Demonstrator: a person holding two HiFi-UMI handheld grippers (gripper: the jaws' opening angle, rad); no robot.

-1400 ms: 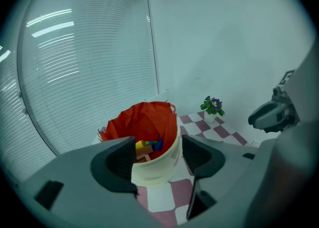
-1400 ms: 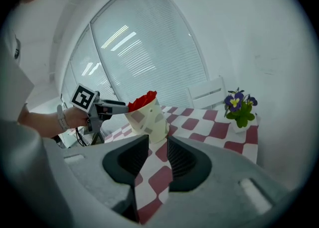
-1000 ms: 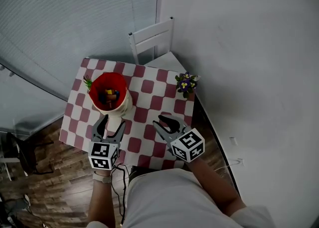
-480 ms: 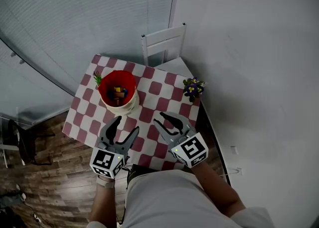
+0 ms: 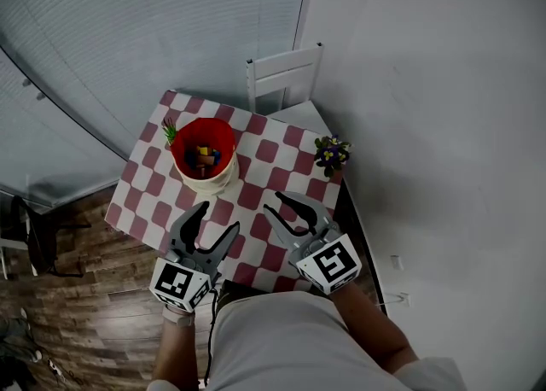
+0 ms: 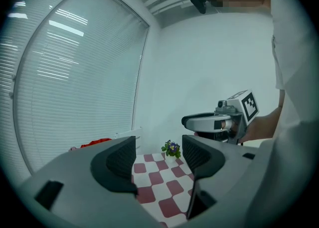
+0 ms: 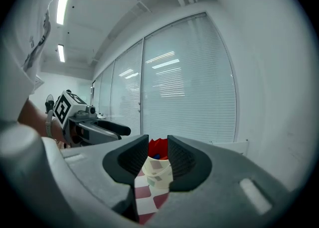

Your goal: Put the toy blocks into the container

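Observation:
A cream container (image 5: pixel 205 177) with a red lining stands on the left part of the red-and-white checked table (image 5: pixel 256 176). Several coloured toy blocks (image 5: pixel 203 157) lie inside it. My left gripper (image 5: pixel 217 221) is open, held above the table's near edge, with nothing between its jaws. My right gripper (image 5: pixel 283 207) is open too, level with the left one and empty. In the right gripper view the container (image 7: pixel 158 168) shows between the jaws, and the left gripper (image 7: pixel 94 127) is at the left. In the left gripper view the right gripper (image 6: pixel 209 121) is at the right.
A small pot of purple flowers (image 5: pixel 331 157) stands at the table's right edge. A sprig of green plant (image 5: pixel 169 133) lies behind the container. A white chair (image 5: pixel 286 78) is pushed against the table's far side. Window blinds fill the left, wood floor below.
Both grippers have drawn back from the container toward the table's near edge and risen. The left gripper's jaws have spread wider. The head view has shifted, so the table sits slightly further right.

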